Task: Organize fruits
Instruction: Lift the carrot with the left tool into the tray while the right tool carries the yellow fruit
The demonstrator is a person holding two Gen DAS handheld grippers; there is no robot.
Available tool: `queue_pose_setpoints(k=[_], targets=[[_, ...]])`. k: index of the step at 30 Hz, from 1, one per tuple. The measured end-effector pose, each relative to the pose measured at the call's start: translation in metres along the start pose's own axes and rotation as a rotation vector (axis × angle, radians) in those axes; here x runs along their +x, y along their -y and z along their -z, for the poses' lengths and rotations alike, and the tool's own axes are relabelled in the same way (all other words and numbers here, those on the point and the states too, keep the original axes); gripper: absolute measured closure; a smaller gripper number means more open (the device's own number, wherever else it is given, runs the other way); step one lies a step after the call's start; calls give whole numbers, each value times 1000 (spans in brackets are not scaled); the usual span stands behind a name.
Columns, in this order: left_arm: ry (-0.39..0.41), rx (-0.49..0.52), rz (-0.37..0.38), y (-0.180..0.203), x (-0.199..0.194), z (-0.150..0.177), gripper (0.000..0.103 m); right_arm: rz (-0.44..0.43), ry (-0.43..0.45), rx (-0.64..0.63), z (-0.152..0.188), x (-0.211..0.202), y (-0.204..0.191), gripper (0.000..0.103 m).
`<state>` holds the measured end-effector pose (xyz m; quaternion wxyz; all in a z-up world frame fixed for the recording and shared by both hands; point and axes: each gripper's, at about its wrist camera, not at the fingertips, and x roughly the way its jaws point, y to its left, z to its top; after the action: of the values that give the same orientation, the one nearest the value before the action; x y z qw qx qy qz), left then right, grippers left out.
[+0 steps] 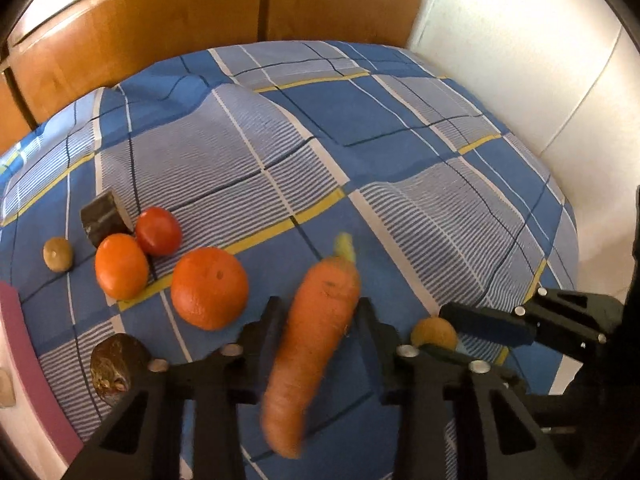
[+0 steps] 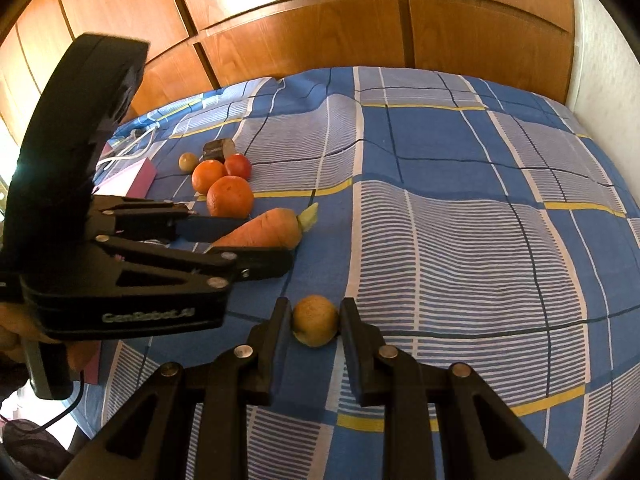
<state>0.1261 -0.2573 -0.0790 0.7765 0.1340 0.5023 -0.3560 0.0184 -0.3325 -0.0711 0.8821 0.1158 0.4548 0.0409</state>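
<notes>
On the blue checked bedspread [image 2: 460,240], the right gripper [image 2: 315,322] clamps 1 small yellow fruit [image 2: 315,320]; the left gripper [image 1: 319,320] grips 1 carrot [image 1: 312,344]. Farther off lie 2 oranges [image 1: 209,287], 1 tomato [image 1: 158,231], 1 tan ball [image 1: 58,254], 1 brown block [image 1: 105,217].

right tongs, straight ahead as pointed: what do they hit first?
The right tongs already bracket the small yellow-brown fruit, so that comes first. Beyond it, only the plaid bedspread up to the wooden headboard; depth is uncertain.
</notes>
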Motion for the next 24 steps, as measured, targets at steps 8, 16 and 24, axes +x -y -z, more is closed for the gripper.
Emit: queue_pose_setpoints(k=[8,16,24], targets=[[57,-83,-3,3,-29,25,72,-10,-1,6,1,4,0,78],[176,-184,-17,-6,-90,56,72,45,1,-35,-1,5,-9,78],[278,-319,-106,-43,-148,90,72,109,4,-84,2,10,-18,78]])
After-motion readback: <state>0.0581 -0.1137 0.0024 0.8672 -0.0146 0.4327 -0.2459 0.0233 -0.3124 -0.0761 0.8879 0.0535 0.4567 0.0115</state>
